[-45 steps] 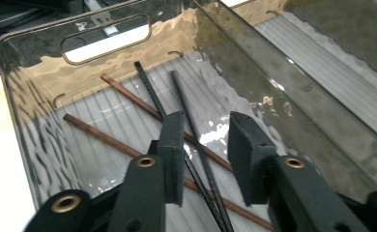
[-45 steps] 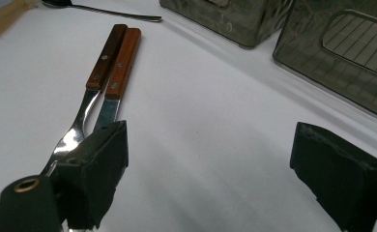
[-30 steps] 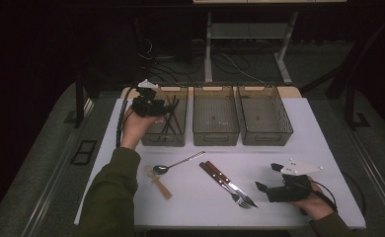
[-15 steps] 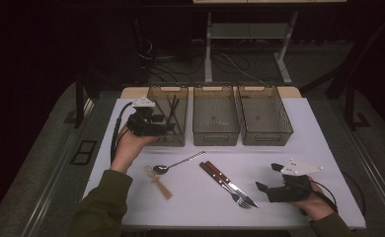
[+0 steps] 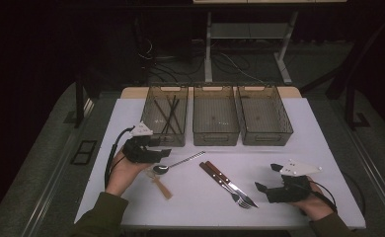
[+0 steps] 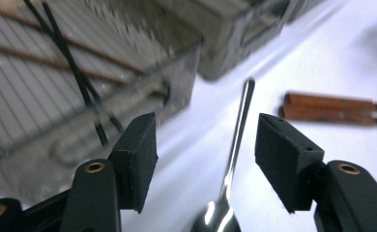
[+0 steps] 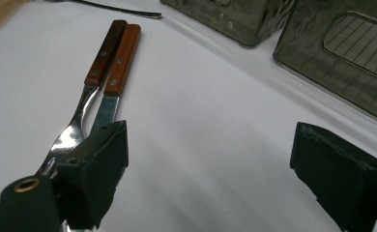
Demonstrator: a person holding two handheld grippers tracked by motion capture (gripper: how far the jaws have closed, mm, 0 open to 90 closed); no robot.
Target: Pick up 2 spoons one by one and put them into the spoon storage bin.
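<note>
My left gripper [image 6: 203, 159] hangs with jaws spread over the spoon [image 6: 232, 150] on the table [image 5: 304, 153]; its handle runs straight ahead between them, bowl nearest me. My right gripper [image 5: 268, 190] rests open, farther off.

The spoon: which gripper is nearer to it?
Left. The left gripper hangs just over the spoon, whose handle runs up between its open jaws in the left gripper view. The right gripper sits open far across the table, by the fork.
</note>
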